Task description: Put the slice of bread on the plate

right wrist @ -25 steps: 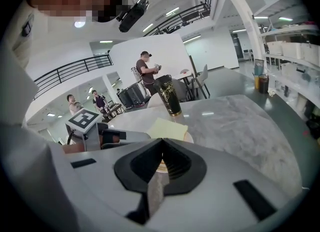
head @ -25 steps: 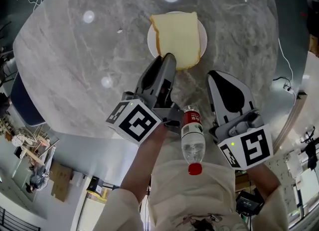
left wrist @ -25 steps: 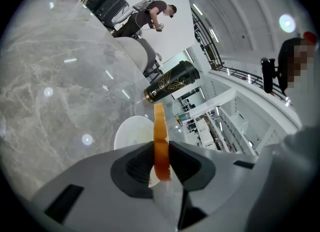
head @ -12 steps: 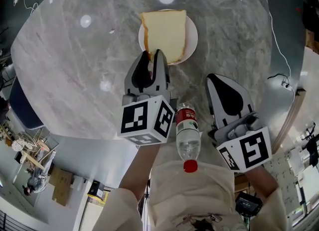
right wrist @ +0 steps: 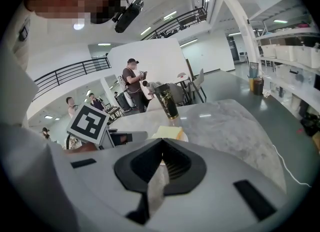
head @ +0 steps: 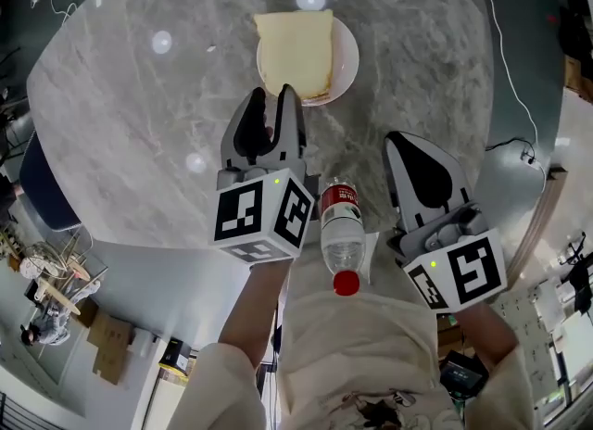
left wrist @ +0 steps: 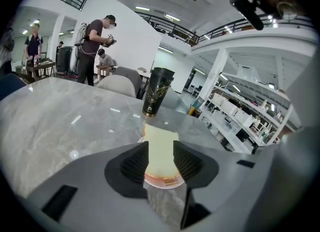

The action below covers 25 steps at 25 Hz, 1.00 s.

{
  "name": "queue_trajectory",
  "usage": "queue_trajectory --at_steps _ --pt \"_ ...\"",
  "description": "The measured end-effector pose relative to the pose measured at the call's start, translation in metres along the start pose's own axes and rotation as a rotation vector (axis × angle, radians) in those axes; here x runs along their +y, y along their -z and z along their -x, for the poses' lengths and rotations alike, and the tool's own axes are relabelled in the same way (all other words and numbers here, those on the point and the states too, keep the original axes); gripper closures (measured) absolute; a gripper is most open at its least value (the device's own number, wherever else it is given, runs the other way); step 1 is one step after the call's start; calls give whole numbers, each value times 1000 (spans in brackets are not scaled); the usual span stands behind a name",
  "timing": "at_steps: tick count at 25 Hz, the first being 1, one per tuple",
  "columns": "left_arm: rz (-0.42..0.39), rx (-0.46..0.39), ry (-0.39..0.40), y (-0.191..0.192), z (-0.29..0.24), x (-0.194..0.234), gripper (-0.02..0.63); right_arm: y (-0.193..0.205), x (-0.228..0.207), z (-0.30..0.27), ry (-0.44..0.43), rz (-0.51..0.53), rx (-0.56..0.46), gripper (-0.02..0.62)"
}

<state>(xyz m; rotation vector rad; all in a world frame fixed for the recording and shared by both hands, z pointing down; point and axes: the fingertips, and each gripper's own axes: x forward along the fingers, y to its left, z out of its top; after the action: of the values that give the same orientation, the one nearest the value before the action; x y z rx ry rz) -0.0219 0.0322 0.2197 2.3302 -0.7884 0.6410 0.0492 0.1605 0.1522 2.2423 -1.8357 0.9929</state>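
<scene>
1. Left gripper (head: pixel 273 94): jaws wide apart; they have just been opening; the ribbed pads press on nothing.
2. Bread (head: pixel 295 53) lies flat on the plate (head: pixel 348 59), just ahead of the left jaw tips; in the left gripper view the slice shows through the gap between the two pads and touches neither.
3. The slice covers most of the plate and reaches over its far rim; the bare part of the plate lies on the side toward the right jaws.
4. Right gripper (head: pixel 397 141): jaws closed together, tips meeting, nothing held; bread and plate sit ahead of these jaws and off to their left.
5. Cup (left wrist: pixel 156 92), tall and dark, stands upright straight ahead of the left jaws, just past the plate's far edge; from the right jaws it also shows beyond the bread.
6. Bottle (head: pixel 341 243), clear with a red cap, sits behind both pairs of jaws, between the two grippers and against the person's front, cap toward the person.
7. Table (head: pixel 120 113), grey marble, spreads under and ahead of both pairs of jaws.
8. People (left wrist: pixel 95 41) stand far beyond the cup, well past the table's far edge.
</scene>
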Motion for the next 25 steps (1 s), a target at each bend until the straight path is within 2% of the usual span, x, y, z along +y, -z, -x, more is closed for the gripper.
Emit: queue_trajectory --at_steps 3,8,13,17,19,22,25 --pt "-1 -27 19 -15 14 -12 451 -4 -4 11 0 -40 -11 589" --pt "17 -59 40 -35 46 -33 453 -6 -17 37 21 -180 6 590" --pt "-13 -138 3 -59 88 -45 453 -18 -23 72 12 -212 -21 590" --pt "-95 -207 -125 -83 132 -16 453 -21 -14 100 -2 -227 -17 591" --pt "-100 -245 -157 -103 156 -15 453 -31 -16 116 -19 -221 -22 591" --pt "-101 -296 -156 -124 189 -32 454 -47 -18 136 -49 -210 -45 591" --pt "-58 -298 -139 -112 225 -64 456 -51 -20 164 -70 -197 -61 589"
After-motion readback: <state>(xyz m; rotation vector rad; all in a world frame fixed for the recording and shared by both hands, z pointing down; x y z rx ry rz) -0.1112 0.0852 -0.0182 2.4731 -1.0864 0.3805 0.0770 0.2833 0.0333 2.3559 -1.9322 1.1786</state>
